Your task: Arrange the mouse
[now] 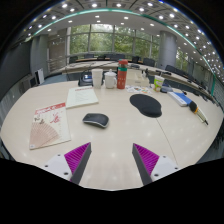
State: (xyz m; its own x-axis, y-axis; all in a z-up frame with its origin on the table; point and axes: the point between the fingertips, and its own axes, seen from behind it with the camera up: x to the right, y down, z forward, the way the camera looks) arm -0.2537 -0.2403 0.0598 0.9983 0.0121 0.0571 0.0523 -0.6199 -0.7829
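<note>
On the pale counter (120, 140), one mouse (95, 120) is lying just beyond the tongs (111, 158), a little toward the left finger. The tongs are standing wide apart, holding nothing, both pink pads showing. One round black mousepad (145, 104) is sitting past the mouse, off to its right. One magazine (48, 123) is lying left of the mouse; one white book (81, 96) is resting behind it. One red bottle (122, 73) is standing farther back. Judged step: reaching for the mouse. Doing it well is likely meaning centring the fingers over its sides, coming down level, closing gently, then carrying it to the mousepad.
</note>
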